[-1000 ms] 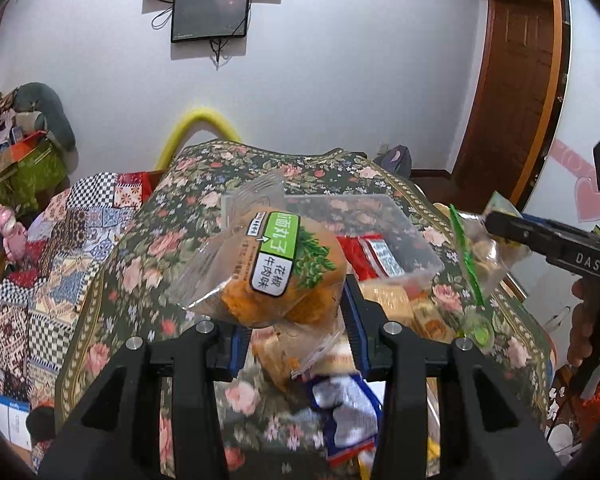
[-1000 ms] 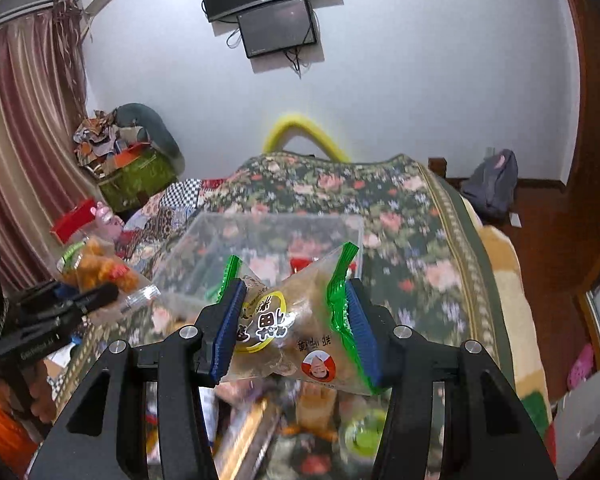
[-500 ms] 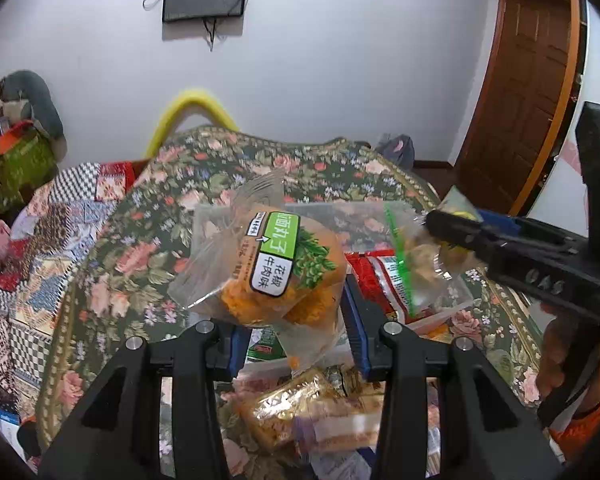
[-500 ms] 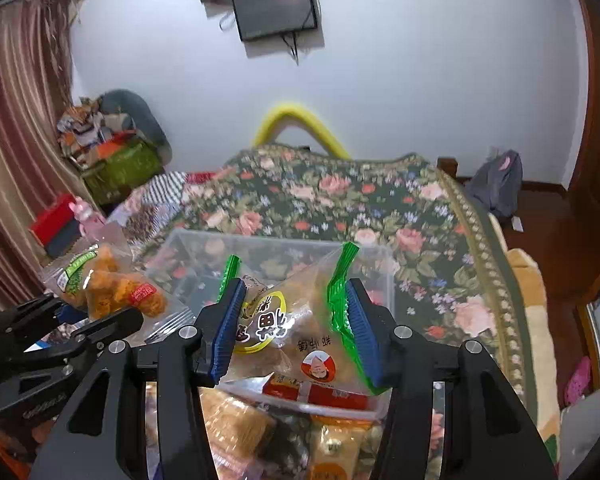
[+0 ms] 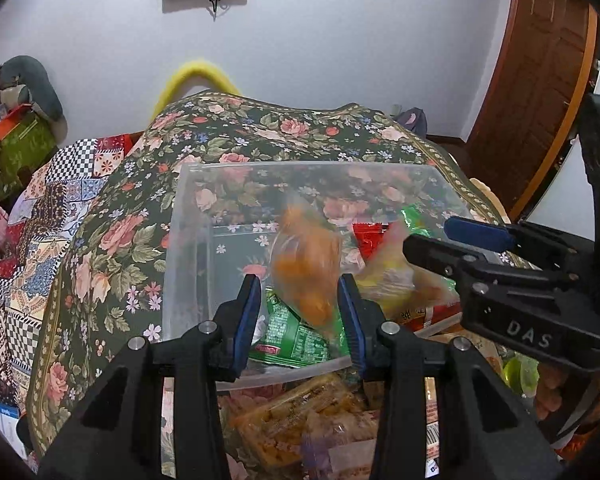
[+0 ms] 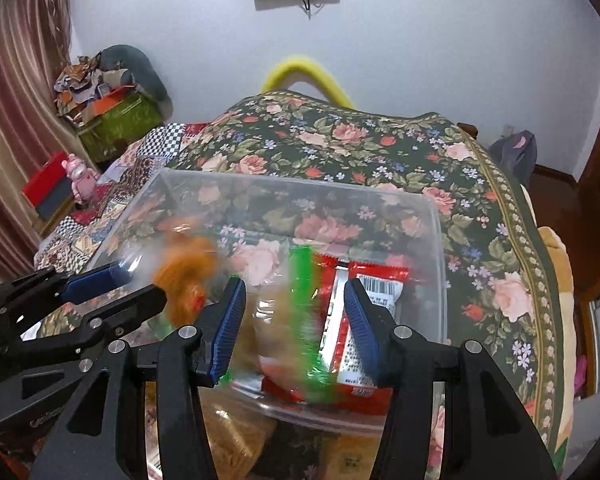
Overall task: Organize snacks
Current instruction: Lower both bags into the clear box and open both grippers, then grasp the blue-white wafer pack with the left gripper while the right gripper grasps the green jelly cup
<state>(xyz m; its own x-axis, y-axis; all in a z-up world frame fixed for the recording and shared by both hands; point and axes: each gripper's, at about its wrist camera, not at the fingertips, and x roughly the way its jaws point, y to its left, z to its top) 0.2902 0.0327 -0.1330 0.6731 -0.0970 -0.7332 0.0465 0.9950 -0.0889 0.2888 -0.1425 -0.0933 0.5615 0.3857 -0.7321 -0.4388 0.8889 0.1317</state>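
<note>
A clear plastic bin [image 5: 180, 248] [image 6: 432, 216] sits on the floral cloth and holds red and green snack packets. My left gripper [image 5: 298, 312] is open over the bin's near edge; the orange snack bag [image 5: 306, 264] is blurred, falling free between its fingers, also seen in the right wrist view [image 6: 184, 272]. My right gripper [image 6: 296, 328] is open; the green-edged snack bag [image 6: 296, 320] is blurred, dropping into the bin. The right gripper shows in the left wrist view [image 5: 460, 240], and the left gripper in the right wrist view [image 6: 112, 292].
More snack packets [image 5: 300, 412] lie on the cloth in front of the bin. A red packet [image 6: 364, 308] lies in the bin's right side. A yellow chair back [image 5: 196, 76] stands behind the table; a wooden door [image 5: 532, 80] is at right.
Both grippers moved forward and down over the bin and opened. The orange bag and the green-edged bag left the fingers and are falling into the bin.
</note>
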